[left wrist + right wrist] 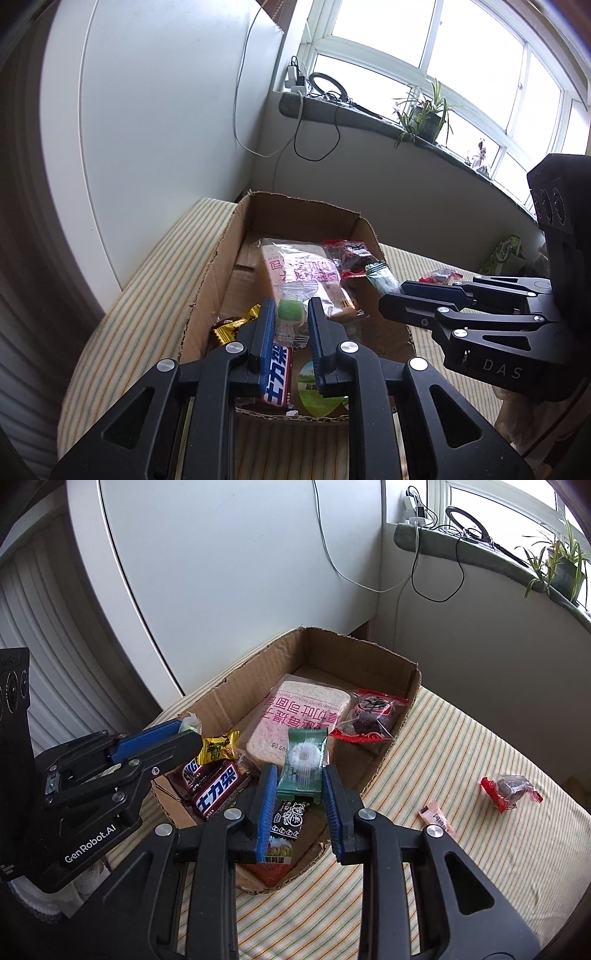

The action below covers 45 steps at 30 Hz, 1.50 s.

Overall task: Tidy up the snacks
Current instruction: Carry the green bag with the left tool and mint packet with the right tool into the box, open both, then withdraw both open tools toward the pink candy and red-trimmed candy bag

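Observation:
A torn-edged cardboard box lies on a striped cloth. It holds a bagged bread slice, a red bag of dark fruit, Snickers bars and a yellow candy. My left gripper is over the box's near end, shut on a clear wrapper with a green round sweet. From the right side, my right gripper reaches over the box, shut on a green packet with a white round piece.
On the cloth right of the box lie a red-wrapped dark snack and a small pink packet. A white curved wall stands behind the box. The windowsill carries cables and potted plants.

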Motion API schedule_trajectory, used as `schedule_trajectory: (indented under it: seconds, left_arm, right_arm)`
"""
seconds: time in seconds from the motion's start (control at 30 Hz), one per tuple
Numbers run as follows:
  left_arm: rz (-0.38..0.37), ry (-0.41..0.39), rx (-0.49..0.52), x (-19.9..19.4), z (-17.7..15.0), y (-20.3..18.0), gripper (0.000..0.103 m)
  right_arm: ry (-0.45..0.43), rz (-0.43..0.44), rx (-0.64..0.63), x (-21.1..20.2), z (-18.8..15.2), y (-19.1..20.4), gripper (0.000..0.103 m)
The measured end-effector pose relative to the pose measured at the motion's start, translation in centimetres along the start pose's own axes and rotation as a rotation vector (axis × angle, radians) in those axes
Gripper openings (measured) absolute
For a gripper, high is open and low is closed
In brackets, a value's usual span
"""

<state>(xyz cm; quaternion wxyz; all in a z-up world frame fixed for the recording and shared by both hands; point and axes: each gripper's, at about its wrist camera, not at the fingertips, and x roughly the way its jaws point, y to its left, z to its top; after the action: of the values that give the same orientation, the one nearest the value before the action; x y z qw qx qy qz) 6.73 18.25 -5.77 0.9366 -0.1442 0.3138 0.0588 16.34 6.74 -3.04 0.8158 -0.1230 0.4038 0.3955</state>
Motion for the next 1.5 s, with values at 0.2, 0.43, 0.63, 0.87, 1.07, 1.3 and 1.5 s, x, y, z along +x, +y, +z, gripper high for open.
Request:
schedule_trajectory:
  seconds: [0.2, 0.43, 0.63, 0.87, 1.07, 1.3, 1.5]
  left_arm:
    - [0.010, 0.001, 0.005, -0.1, 0.0, -0.1, 0.017]
    - [0.018, 0.001, -0.006, 0.0, 0.0, 0.1, 0.033]
    - [0.023, -0.003, -0.008, -0.1, 0.0, 0.2, 0.041]
    - [0.017, -0.011, -0.013, -0.2, 0.1, -0.5, 0.047]
    - [-0.013, -0.018, 0.006, -0.4, 0.2, -2.2, 0.052]
    - [-0.065, -0.015, 0.036, -0.4, 0.4, -5.3, 0.052]
    - [-0.139, 0.010, 0.076, 0.2, -0.1, -9.4, 0.053]
  right_arm:
    - [0.000, -0.008, 0.001, -0.2, 0.0, 0.0, 0.028]
    - [-0.022, -0.027, 0.008, -0.9, -0.1, -0.2, 0.057]
    - [-0.029, -0.055, 0.019, -1.3, -0.3, -0.8, 0.071]
    - [-0.060, -0.069, 0.060, -2.7, -0.7, -2.7, 0.083]
    - [-0.073, -0.092, 0.120, -4.5, -1.6, -5.9, 0.083]
    - [-0.076, -0.138, 0.207, -6.6, -2.7, -11.3, 0.083]
    - [-0.055, -0.144, 0.307, -6.6, -3.5, -16.4, 0.083]
